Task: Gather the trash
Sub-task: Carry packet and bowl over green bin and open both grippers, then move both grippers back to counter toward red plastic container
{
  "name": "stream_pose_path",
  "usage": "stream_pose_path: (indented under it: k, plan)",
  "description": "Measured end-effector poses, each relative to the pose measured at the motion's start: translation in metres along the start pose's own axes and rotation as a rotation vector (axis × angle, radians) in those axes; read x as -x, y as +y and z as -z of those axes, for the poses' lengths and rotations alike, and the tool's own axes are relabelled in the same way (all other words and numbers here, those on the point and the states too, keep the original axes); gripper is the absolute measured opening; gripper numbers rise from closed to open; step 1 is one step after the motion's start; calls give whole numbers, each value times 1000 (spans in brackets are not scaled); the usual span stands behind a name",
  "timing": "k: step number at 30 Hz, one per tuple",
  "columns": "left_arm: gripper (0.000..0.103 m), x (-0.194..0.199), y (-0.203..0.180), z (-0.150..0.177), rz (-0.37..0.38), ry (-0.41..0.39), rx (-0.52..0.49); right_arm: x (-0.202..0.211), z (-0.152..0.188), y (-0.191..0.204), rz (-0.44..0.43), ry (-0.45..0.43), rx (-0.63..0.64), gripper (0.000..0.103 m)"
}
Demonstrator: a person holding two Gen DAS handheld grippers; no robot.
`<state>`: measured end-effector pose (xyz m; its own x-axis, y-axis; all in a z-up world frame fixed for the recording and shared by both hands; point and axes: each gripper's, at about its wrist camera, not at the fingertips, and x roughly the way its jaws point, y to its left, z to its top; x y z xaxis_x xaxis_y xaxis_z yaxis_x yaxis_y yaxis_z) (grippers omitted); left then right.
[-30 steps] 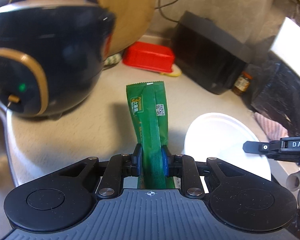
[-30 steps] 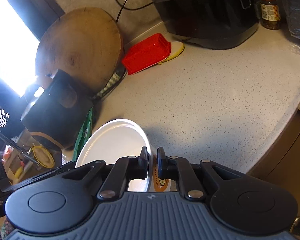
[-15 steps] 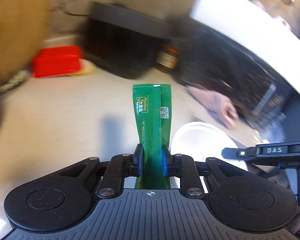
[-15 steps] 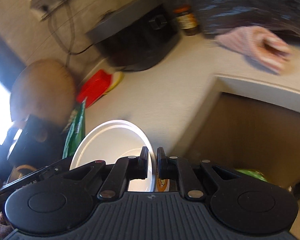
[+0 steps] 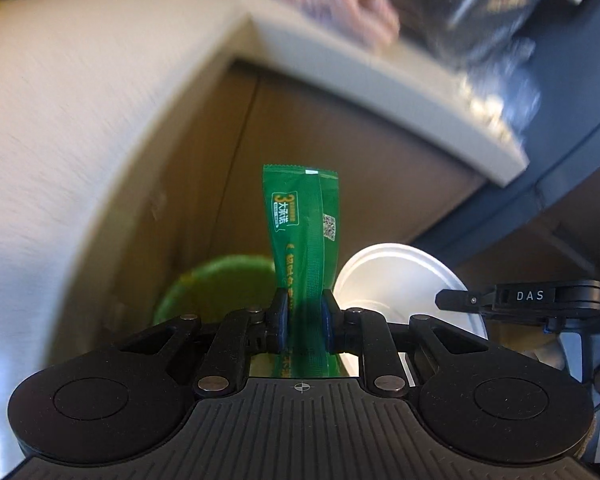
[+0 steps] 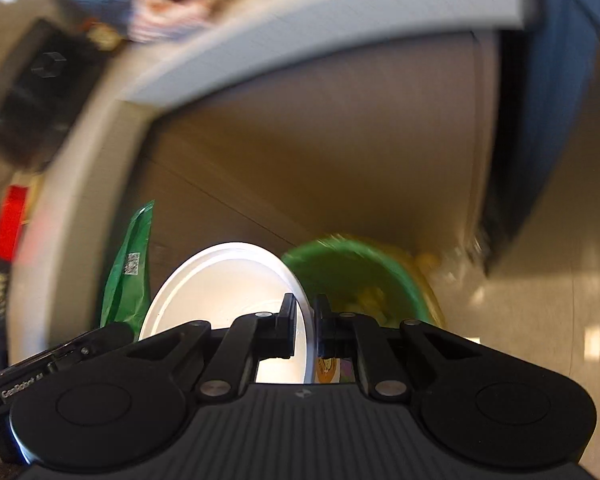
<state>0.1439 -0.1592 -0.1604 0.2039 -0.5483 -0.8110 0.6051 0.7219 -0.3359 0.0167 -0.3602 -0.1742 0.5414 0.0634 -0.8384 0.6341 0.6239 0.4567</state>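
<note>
My left gripper [image 5: 303,314] is shut on a green snack wrapper [image 5: 300,224], which stands upright between the pads. My right gripper [image 6: 302,320] is shut on the rim of a white paper plate [image 6: 220,284]; the plate also shows in the left wrist view [image 5: 396,276]. The wrapper shows at the left of the right wrist view [image 6: 128,268]. A green trash bin [image 6: 352,272] sits on the floor below and ahead of both grippers; it also shows in the left wrist view [image 5: 220,284], blurred, with some trash inside.
The countertop edge [image 5: 364,76] curves overhead, with brown cabinet fronts [image 6: 340,168] below it. A striped cloth [image 5: 324,4] lies on the counter. A red box [image 6: 10,216] shows far left. Tiled floor [image 6: 560,280] lies to the right.
Both grippers have swung away from the counter and down toward the floor, carrying the wrapper and plate. The green bin has come into view in front of the cabinets.
</note>
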Motion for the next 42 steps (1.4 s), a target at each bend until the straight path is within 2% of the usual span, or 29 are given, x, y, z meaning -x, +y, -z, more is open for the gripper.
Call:
stream_pose_path:
  k: [3,5,7,9,11,16,19,23,25,27,28,30,32,34,37,39,42]
  plan:
    - [22,-32,8,-2,-15,72,2,-38,4,-20,17,48,-55,14]
    - [28,-44,13,-2,-22,97,9,-63,6,-31,31,96,-107,24]
    - [31,-46,14,0,-33,105,-1,-76,10,-30,70,105,-94,24]
    - [30,-48,15,1,-21,114,-4,-80,14,-23,112,98,-42,25]
    - [30,-49,19,3,-14,115,6,-83,18,-16,128,103,-15,31]
    - [30,-44,30,6,15,136,49,-89,17,-8,167,105,8,31]
    - [30,-36,31,1,30,128,80,-84,14,8,180,108,82,33]
    - [30,-15,28,-16,65,72,118,-72,-1,42,194,70,252,40]
    - [30,10,30,-29,91,-8,150,-62,-14,65,185,26,367,40]
    - [30,43,32,-46,97,-133,171,-48,-29,96,157,-45,489,41]
    - [30,62,34,-55,77,-207,176,-41,-38,113,131,-91,555,43]
    - [30,101,41,-72,-4,-366,195,-21,-56,149,69,-196,676,57]
    - [30,137,54,-84,-122,-518,240,-1,-72,184,-20,-308,782,77]
    - [30,167,74,-89,-270,-636,319,13,-87,218,-132,-369,865,84]
    - [30,199,115,-90,-423,-717,494,16,-108,270,-276,-348,967,84]
    - [30,211,140,-88,-495,-729,604,11,-117,309,-346,-317,989,84]
    - [30,215,174,-85,-571,-724,680,-4,-123,377,-472,-218,1006,84]
